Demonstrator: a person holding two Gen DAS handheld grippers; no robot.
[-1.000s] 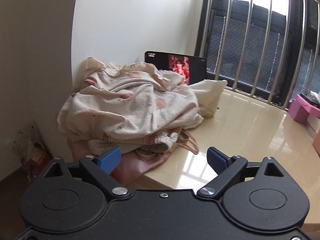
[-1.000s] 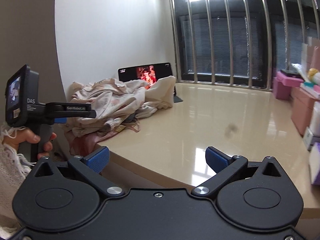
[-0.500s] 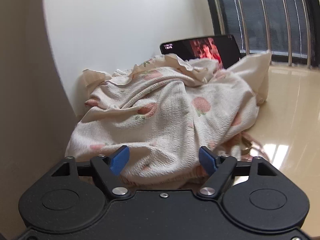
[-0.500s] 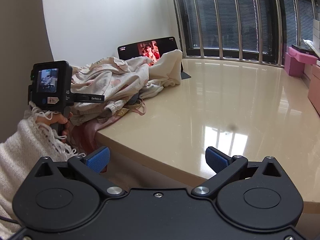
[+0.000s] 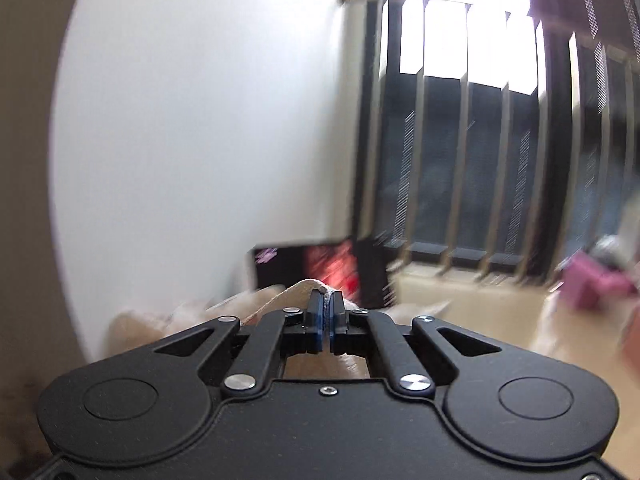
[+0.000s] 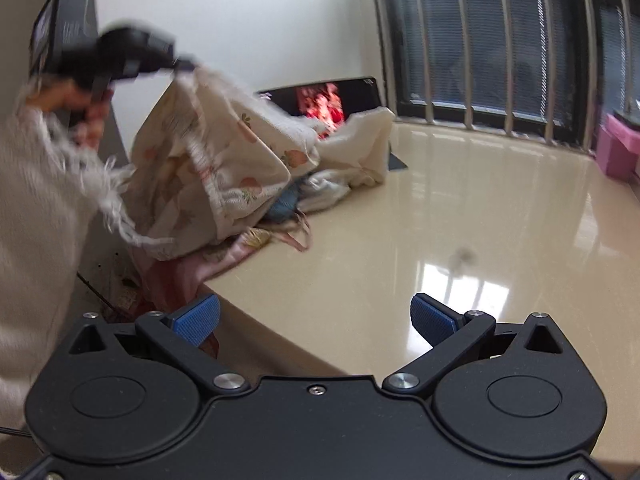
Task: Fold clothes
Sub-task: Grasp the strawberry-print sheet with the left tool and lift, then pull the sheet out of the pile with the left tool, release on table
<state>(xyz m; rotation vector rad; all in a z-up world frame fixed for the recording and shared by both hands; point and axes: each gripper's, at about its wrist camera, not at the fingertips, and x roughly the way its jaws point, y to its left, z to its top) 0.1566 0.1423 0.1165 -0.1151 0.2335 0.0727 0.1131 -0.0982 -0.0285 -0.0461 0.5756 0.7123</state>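
The left gripper [image 5: 326,316] has its blue fingers [image 5: 316,320] pinched together on a fold of the cream strawberry-print garment [image 6: 224,160]. From the right wrist view that gripper [image 6: 182,65] sits high at about ten o'clock, with the cloth hanging from its tip in a tent shape down to the clothes pile [image 6: 320,188]. The pile lies on the glossy beige tabletop [image 6: 460,208], far-left corner, against the white wall [image 6: 240,12]. A hand [image 6: 86,102] in a fuzzy white sleeve [image 6: 36,208] holds the gripper's handle. Under the lifted garment I can see a bit of blue fabric [image 6: 284,204], white cloth, and a pink piece [image 6: 192,268] spilling over the tabletop's near edge.

The right gripper [image 6: 316,320] hovers low over the near edge, its fingers [image 6: 198,318] spread wide, nothing between them.

A tablet [image 6: 320,100] with a lit reddish screen stands behind the pile at twelve o'clock. Barred windows [image 6: 500,40] run along one to two o'clock, and a pink box [image 6: 616,148] sits at three o'clock. The left wrist view is motion-blurred.
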